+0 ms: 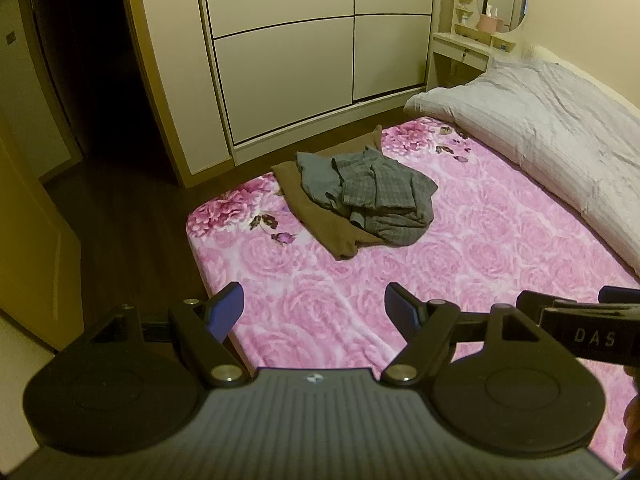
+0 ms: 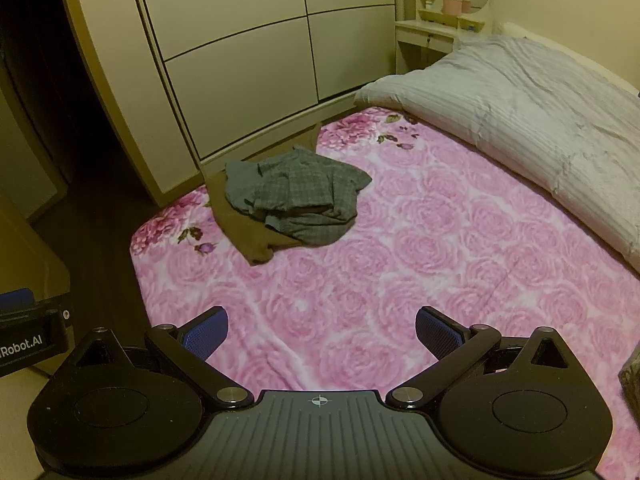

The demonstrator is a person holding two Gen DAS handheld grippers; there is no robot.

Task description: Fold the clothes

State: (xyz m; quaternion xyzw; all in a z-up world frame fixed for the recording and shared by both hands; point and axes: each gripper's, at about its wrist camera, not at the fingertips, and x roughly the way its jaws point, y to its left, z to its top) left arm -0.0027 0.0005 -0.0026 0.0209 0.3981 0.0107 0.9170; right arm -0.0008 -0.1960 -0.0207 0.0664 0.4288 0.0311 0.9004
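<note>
A crumpled grey checked shirt (image 1: 380, 196) lies atop a brown garment (image 1: 320, 216) near the pink floral bed's (image 1: 480, 260) far corner; left gripper (image 1: 316, 312) and right gripper (image 2: 322, 334), lettered "DAS" and "Robot.AI", hover nearby, jaws spread, empty

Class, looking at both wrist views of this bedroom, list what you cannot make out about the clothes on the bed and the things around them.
- Brown garment: mostly covered by the grey checked clothes in both views; its type is unclear.
- How many grey pieces: crumpled together, cannot tell.
- Bottles on the dressing table: too small to identify.
- Doorway: too dark.
- Duvet: cut off at the right edge.
</note>
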